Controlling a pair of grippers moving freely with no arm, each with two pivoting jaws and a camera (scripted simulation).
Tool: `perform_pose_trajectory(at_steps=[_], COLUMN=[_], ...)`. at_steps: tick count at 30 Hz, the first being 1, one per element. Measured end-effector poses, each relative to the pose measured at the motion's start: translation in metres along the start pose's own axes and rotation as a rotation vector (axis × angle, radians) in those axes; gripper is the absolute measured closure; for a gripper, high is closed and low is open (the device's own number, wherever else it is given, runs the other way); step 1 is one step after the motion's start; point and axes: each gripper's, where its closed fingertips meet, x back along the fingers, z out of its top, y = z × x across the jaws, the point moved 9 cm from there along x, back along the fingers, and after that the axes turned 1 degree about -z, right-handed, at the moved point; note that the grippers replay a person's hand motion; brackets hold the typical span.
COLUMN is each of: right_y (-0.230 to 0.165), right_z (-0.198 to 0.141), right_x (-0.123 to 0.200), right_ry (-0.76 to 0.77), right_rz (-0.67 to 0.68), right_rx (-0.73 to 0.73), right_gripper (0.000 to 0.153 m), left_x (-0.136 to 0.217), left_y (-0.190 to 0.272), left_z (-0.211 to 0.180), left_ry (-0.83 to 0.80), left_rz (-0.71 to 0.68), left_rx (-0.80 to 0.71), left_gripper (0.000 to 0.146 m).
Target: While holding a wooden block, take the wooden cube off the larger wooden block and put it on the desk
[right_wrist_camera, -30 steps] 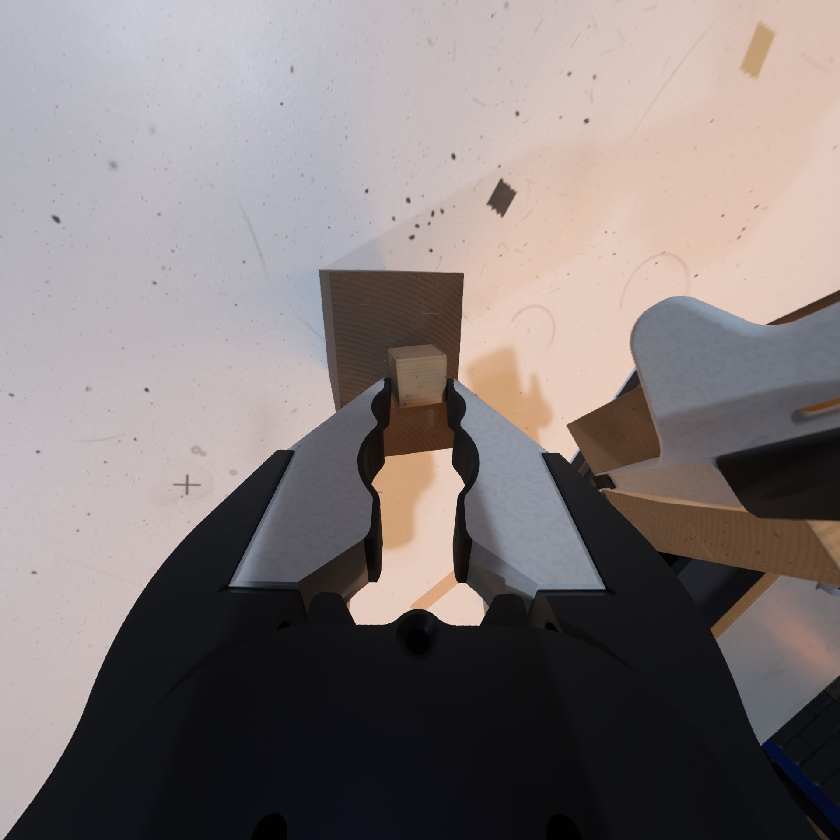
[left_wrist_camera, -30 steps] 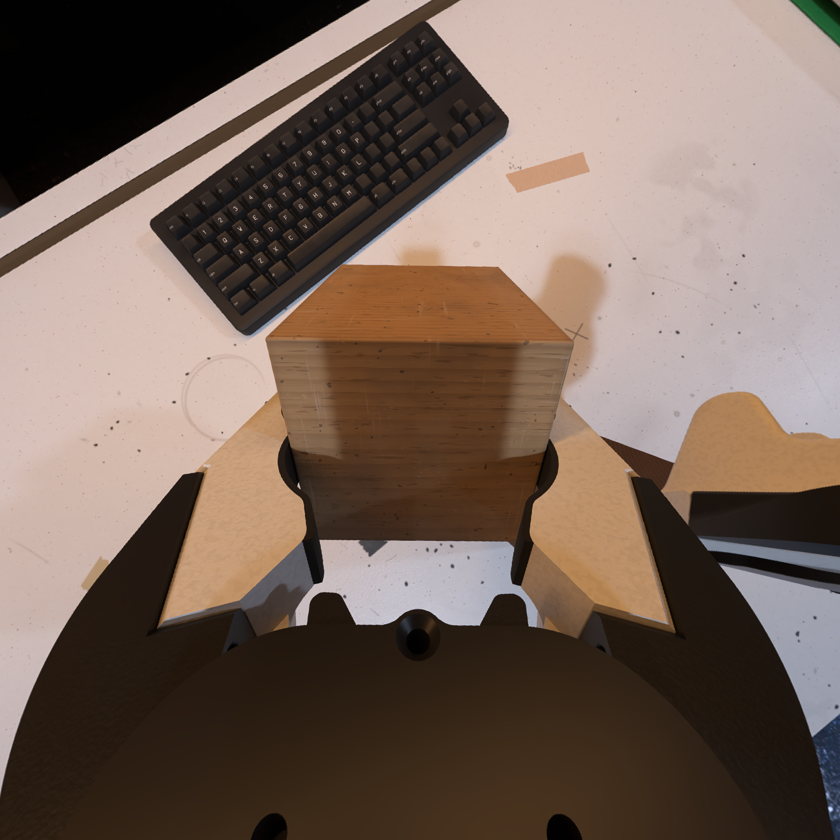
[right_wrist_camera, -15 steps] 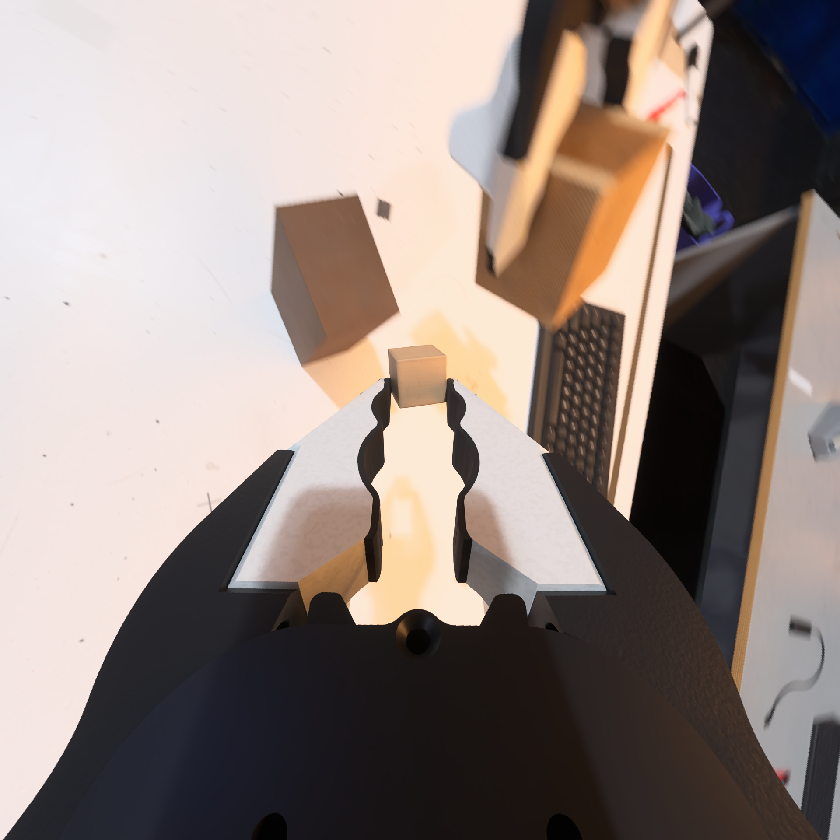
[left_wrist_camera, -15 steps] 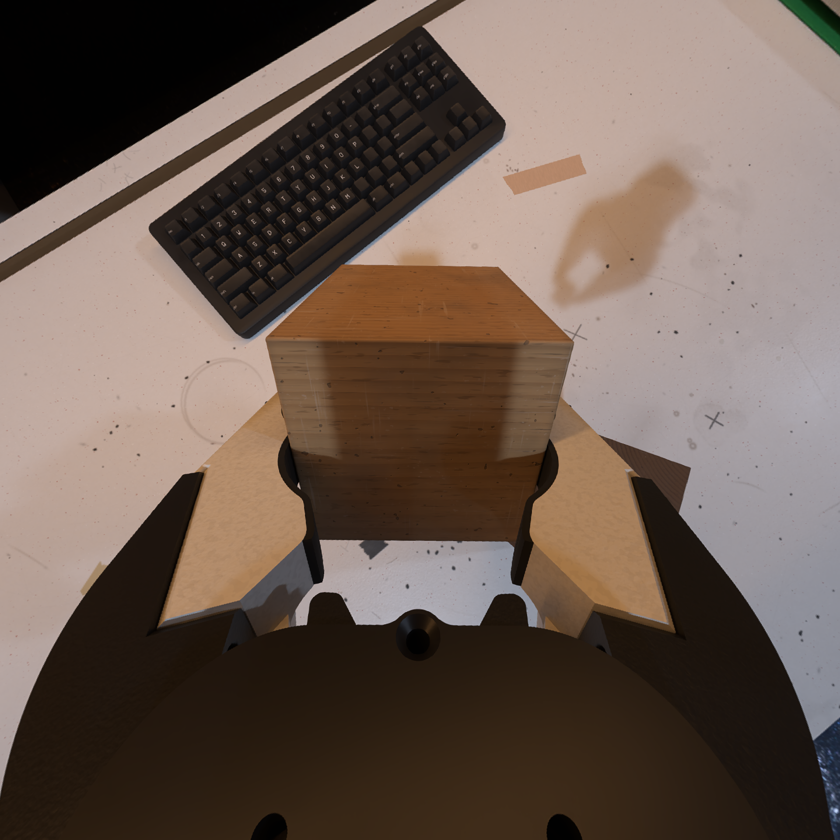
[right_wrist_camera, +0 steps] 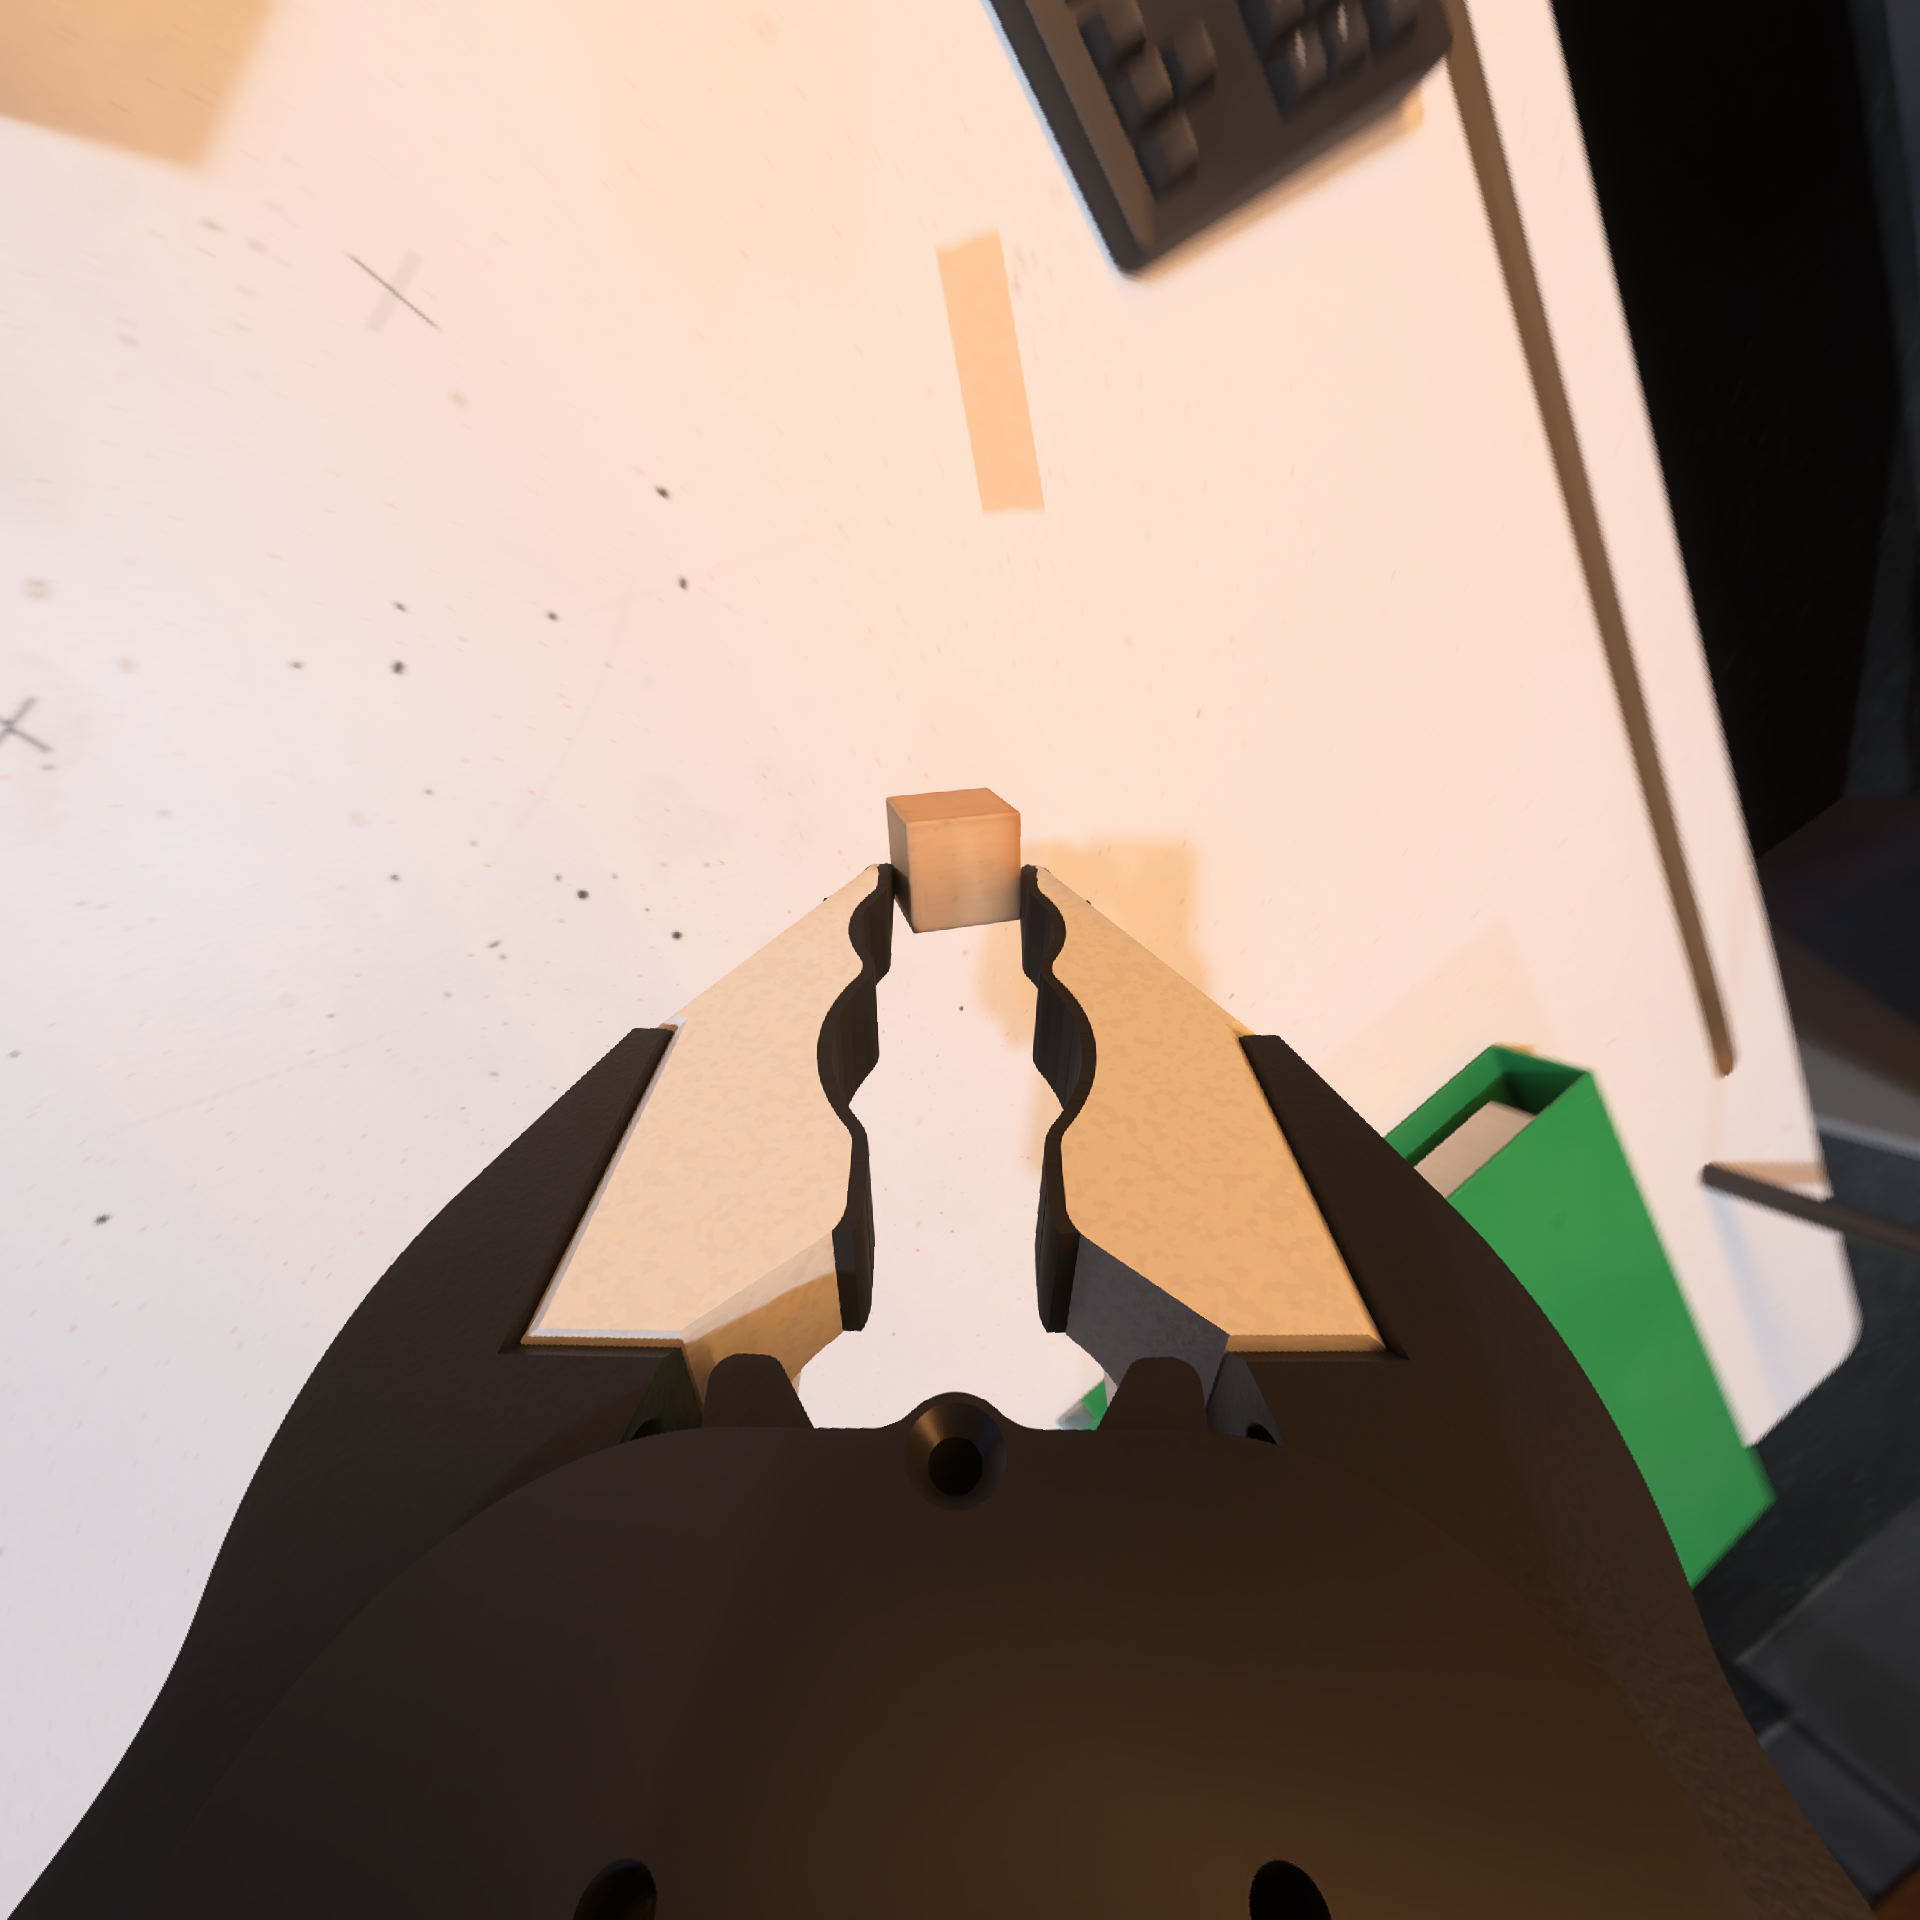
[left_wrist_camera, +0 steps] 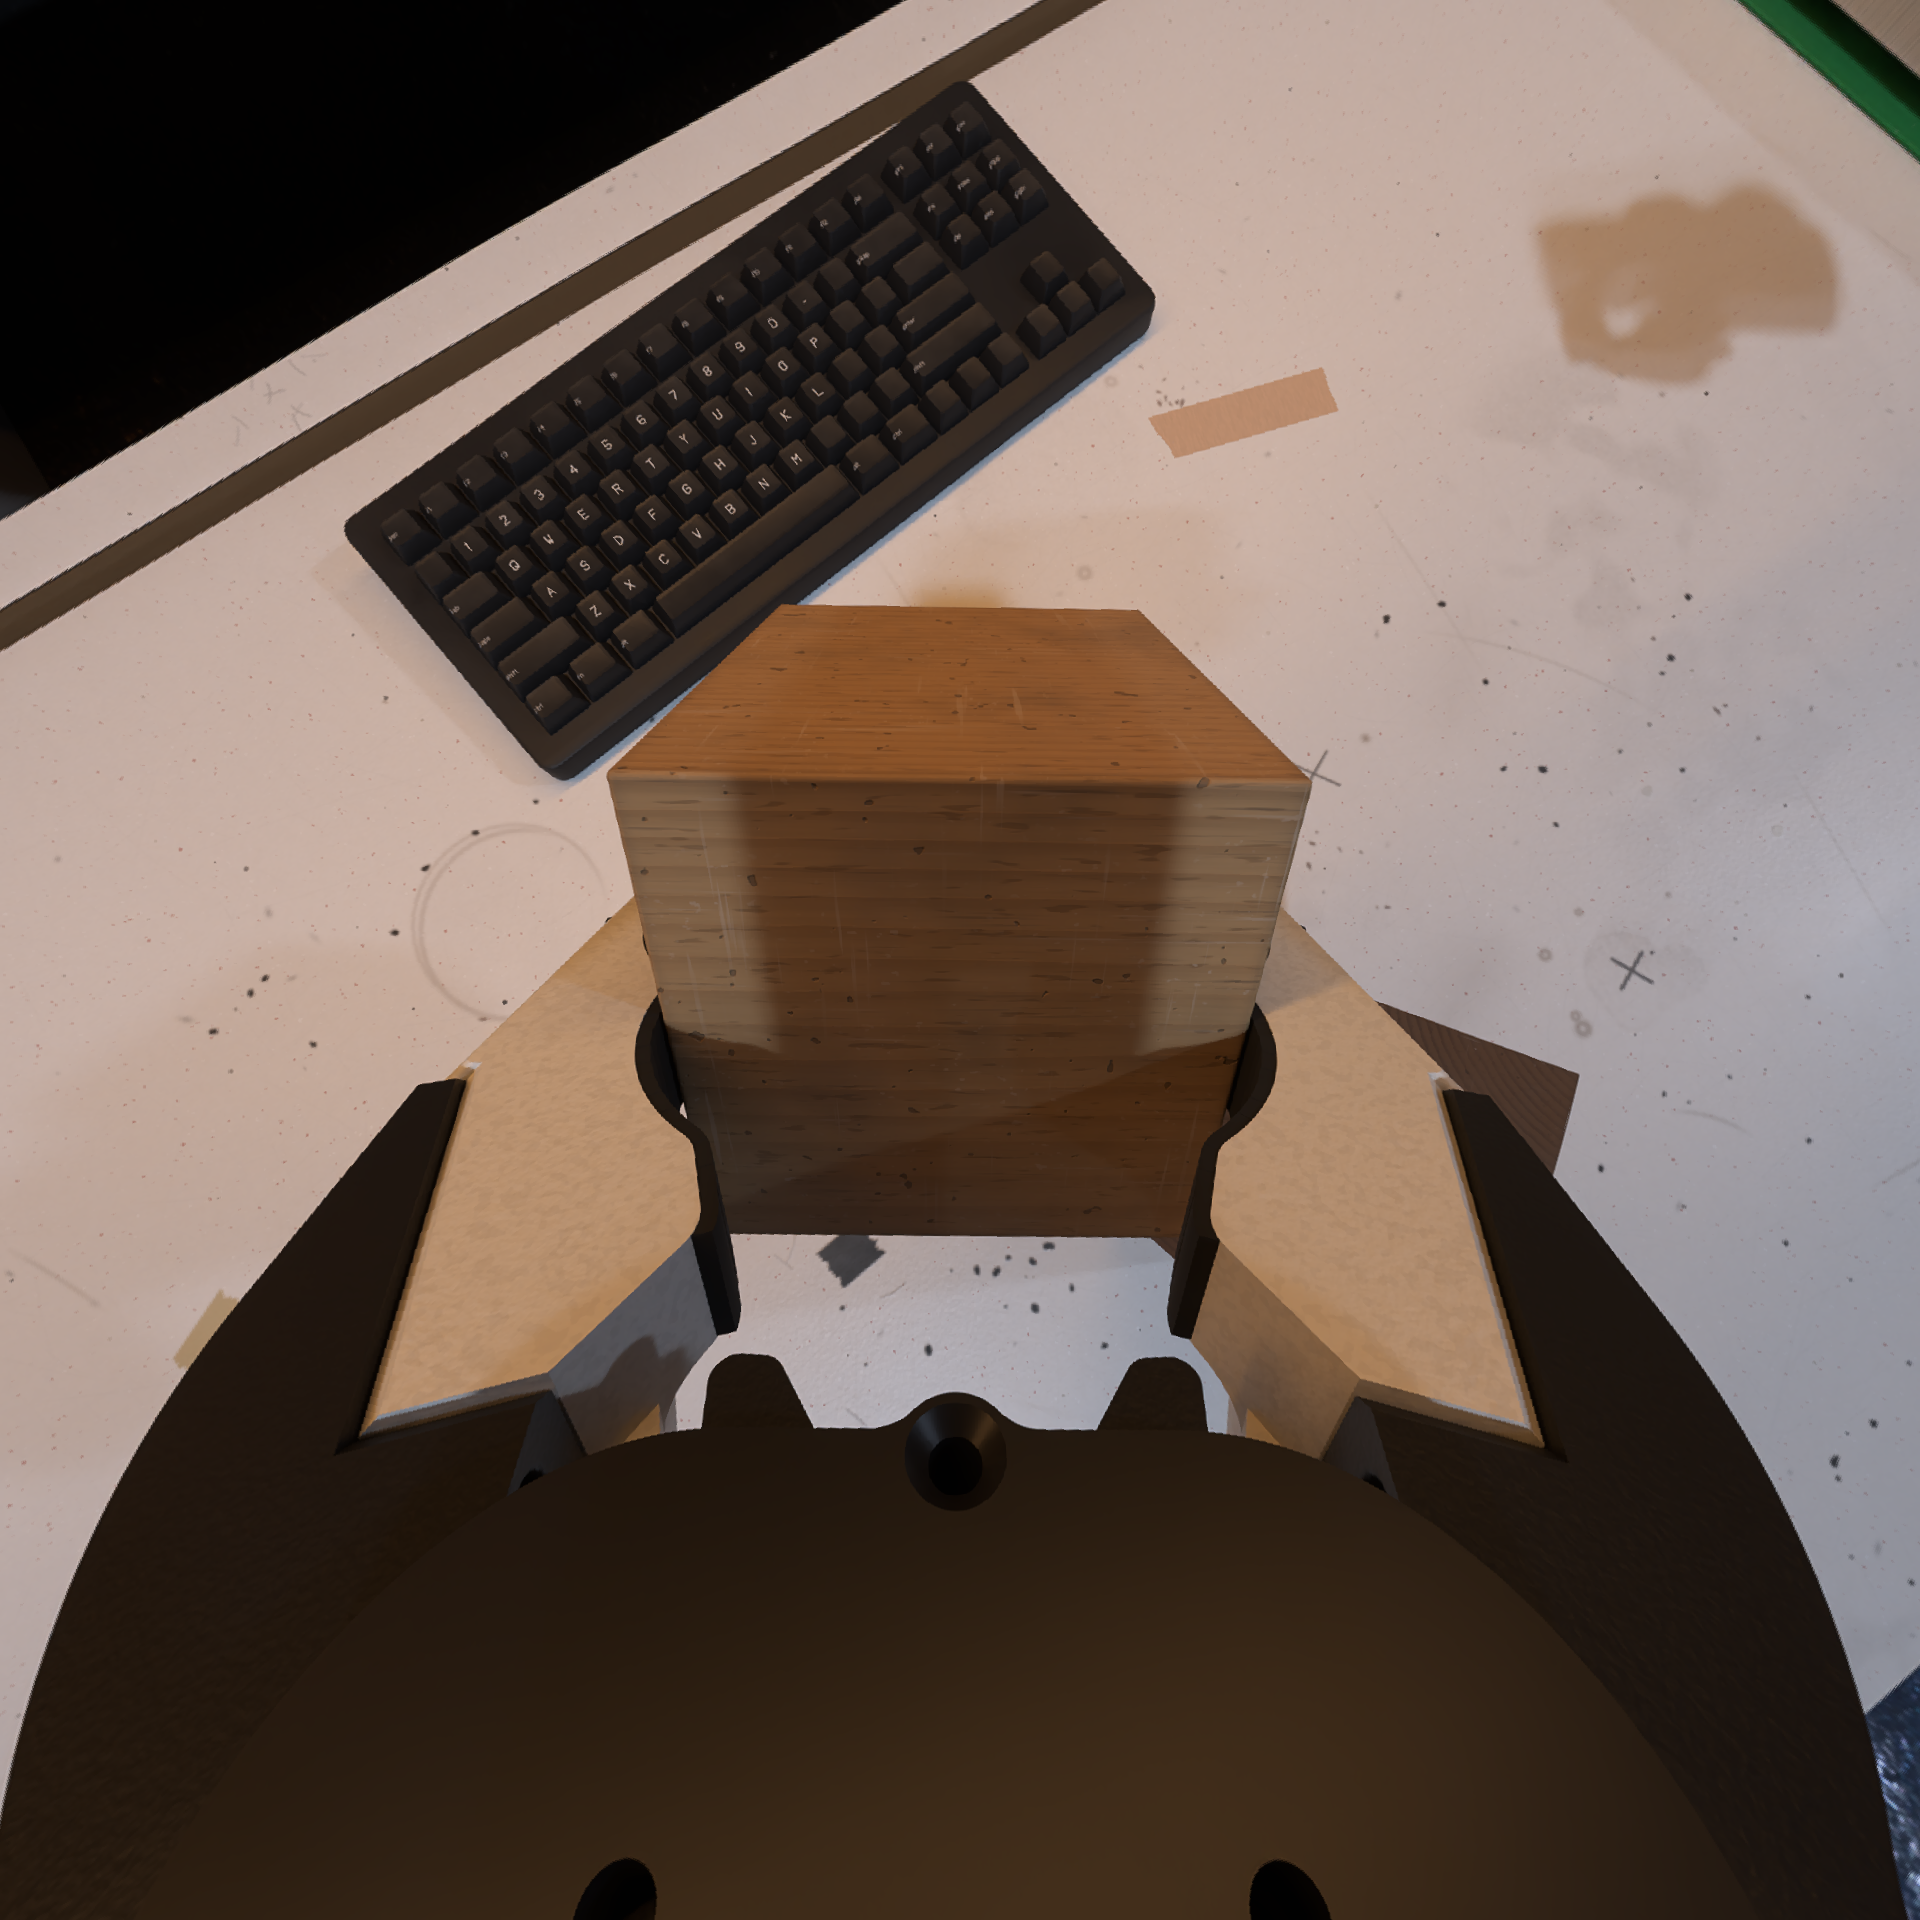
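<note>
My left gripper (left_wrist_camera: 956, 987) is shut on a big wooden block (left_wrist_camera: 956, 894) and holds it above the white desk (left_wrist_camera: 1558, 727). A dark brown corner of the larger wooden block (left_wrist_camera: 1507, 1091) shows on the desk behind my right-hand finger; the rest is hidden. My right gripper (right_wrist_camera: 956, 894) is shut on the small wooden cube (right_wrist_camera: 954, 873), pinched at the fingertips low over the desk (right_wrist_camera: 520, 623). I cannot tell if the cube touches the desk. A blurred brown patch (right_wrist_camera: 114, 73) shows at the top left.
A black keyboard (left_wrist_camera: 748, 416) lies beyond the held block and shows in the right wrist view (right_wrist_camera: 1226, 104). A tan tape strip (left_wrist_camera: 1242, 410) lies beside it, also in the right wrist view (right_wrist_camera: 992, 374). A green box (right_wrist_camera: 1590, 1299) stands by the desk edge, right of the cube.
My right gripper has lifted the cube off the larger block and swung it away towards the tape strip and green box. Its shadow moved far right in the left view. The left gripper held still.
</note>
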Motion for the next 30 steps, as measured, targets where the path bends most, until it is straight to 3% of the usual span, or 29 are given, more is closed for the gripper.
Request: perform_pose_trajectory(at_steps=[7,13,18,30], right_y=[0.01,0.011,0.01,0.0], right_z=[-0.051,-0.071,-0.073,-0.089], right_x=[-0.07,-0.117,-0.132,-0.13], right_ry=[-0.027,-0.032,-0.01,-0.052], right_rz=[-0.013,-0.071,-0.101,-0.113], right_rx=[-0.26,-0.388,-0.417,-0.457], right_gripper=[0.129,0.129,0.129,0.129], left_x=[0.0,0.0,0.0,0.0], left_y=[0.0,0.001,0.001,0.001], left_z=[0.001,0.001,0.001,0.001], left_ry=[-0.007,-0.011,-0.014,-0.008], left_rz=[0.002,0.006,0.006,0.007], left_rx=[0.003,0.006,0.006,0.007], left_gripper=[0.043,0.043,0.043,0.043])
